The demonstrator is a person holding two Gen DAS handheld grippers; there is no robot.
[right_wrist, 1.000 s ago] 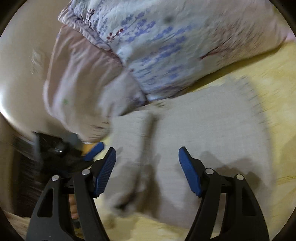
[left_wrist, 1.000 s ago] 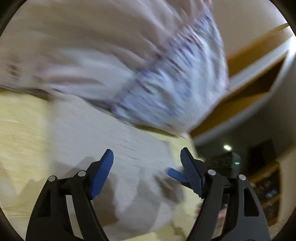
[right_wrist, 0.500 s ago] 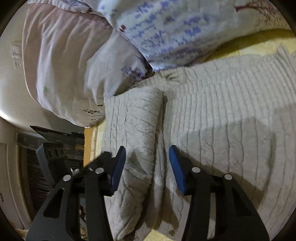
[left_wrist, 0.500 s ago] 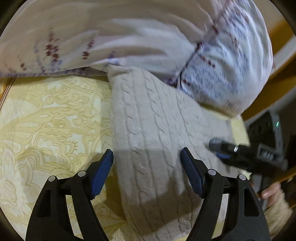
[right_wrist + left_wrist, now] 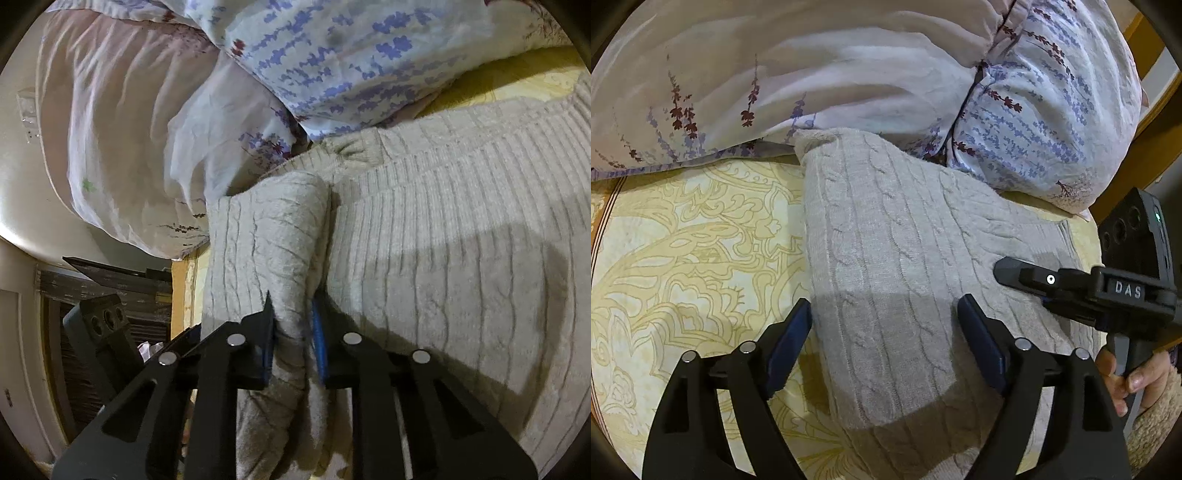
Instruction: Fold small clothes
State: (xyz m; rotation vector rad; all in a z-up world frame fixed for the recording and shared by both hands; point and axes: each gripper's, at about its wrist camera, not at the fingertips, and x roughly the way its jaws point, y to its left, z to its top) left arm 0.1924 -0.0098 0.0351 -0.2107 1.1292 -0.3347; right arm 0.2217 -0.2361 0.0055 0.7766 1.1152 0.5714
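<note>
Pinching a folded ridge of the sweater (image 5: pixel 266 251) in my right gripper (image 5: pixel 293 328), fingers nearly together on the knit. My left gripper (image 5: pixel 884 332) stands wide, one finger at each side of the sweater's folded strip (not gripping). Sweater lies on the yellow patterned bedspread (image 5: pixel 687 258), its far end against the flowered pillows (image 5: pixel 1034 122).

Left wrist view: close above the bed, looking forward and down along its fingers; sweater (image 5: pixel 886 258) fills the centre, pillows (image 5: pixel 849 74) the upper frame. Right wrist view: closer, rolled sideways, sweater (image 5: pixel 443 240) at right, pillows (image 5: pixel 314 55) at top. Both views share sweater and pillows.
</note>
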